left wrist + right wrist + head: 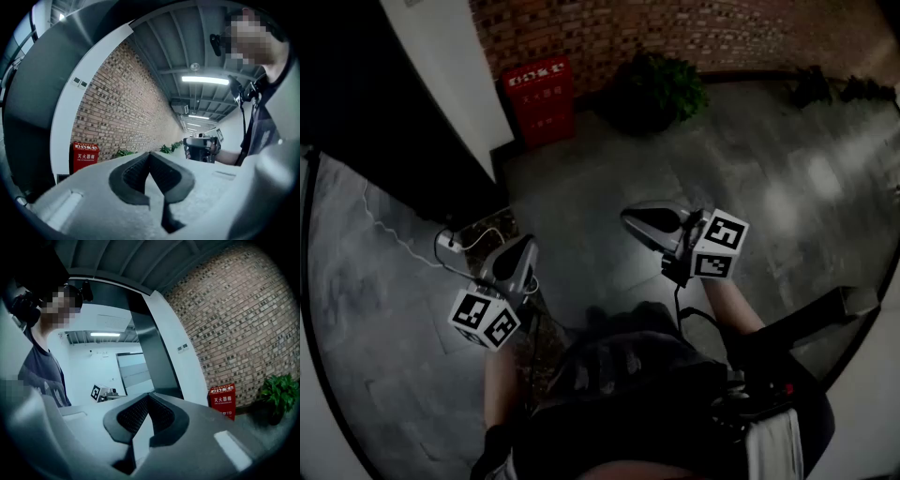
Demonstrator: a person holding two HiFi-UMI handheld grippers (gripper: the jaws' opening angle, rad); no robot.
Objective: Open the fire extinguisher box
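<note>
Distance is the story right now: the fire extinguisher box (pixel 540 98) stands red and upright against the brick wall (pixel 694 28), well apart from the person (pixel 628 403), its door shut as far as I can judge. Both tools are held level in front of the body. On the left gripper (pixel 150 154) the jaws are pressed together with nothing between them. The right gripper (pixel 149 397) is the same, tips meeting, empty.

What could trip this up? Quite literally, the white cable (pixel 389 230) and socket block (pixel 450 244) lying on the floor (pixel 609 187) off to the left. One careless step that way and it snags a foot. The potted plant (pixel 654 89) sits near the box, so a wide swing could brush its leaves. And with both pairs of jaws closed, they'd have to part before taking any latch, or they'd just bump the door and skid off.

Only the head view gives the floor, the cable and the stretch left to cross. Only the gripper views settle how the jaws stand, and they show white lettering on the box front. Any handle is too small to make out.
</note>
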